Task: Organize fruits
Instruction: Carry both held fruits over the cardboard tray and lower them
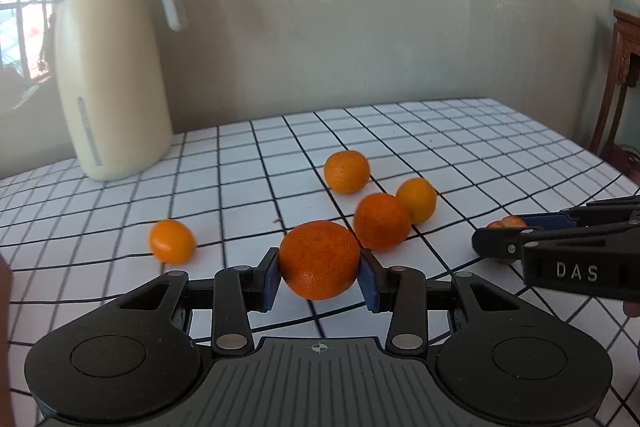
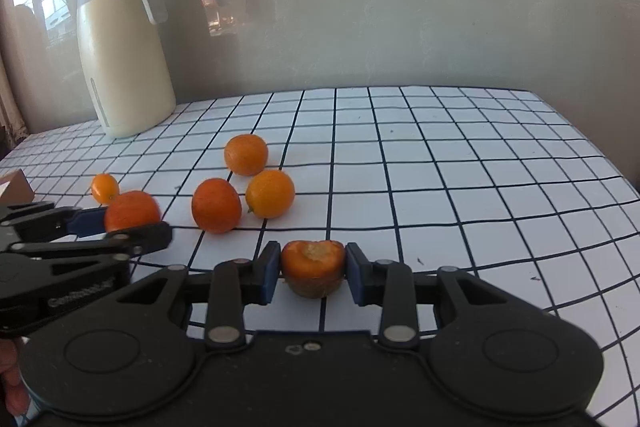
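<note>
1. Nearest to us, the left gripper (image 1: 319,277) has its blue pads narrowed onto a large, deep-orange mandarin with dimpled peel (image 1: 319,259), one pad pressed against each flank. We judge the hold sits across the fruit's widest part so that the round, slippery skin cannot squirt out.
2. The right gripper (image 2: 312,273) is likewise drawn in tight on a small orange fruit with a torn, pale-fleshed top and a dull brownish underside (image 2: 313,267). It looks damaged or partly peeled, and we take it that this piece is being singled out from the sound ones.
3. Both held fruits sit low over the white tablecloth with a black grid (image 2: 440,167), a smooth, flat sheet that gives round fruit nothing to stop it rolling.
4. Just beyond lie a matte dark-orange mandarin (image 1: 382,221) and a glossier yellow-orange one (image 1: 417,200), touching or nearly so; a small glossy oval fruit (image 1: 173,241) rests apart to the left.
5. Farther back sits a fourth loose mandarin with pebbled skin (image 1: 346,171).
6. At the far left edge stands a tall cream vacuum jug with a taupe lid and white handle (image 1: 112,75), against a plain glossy wall. We see no bowl or tray for the fruits.
</note>
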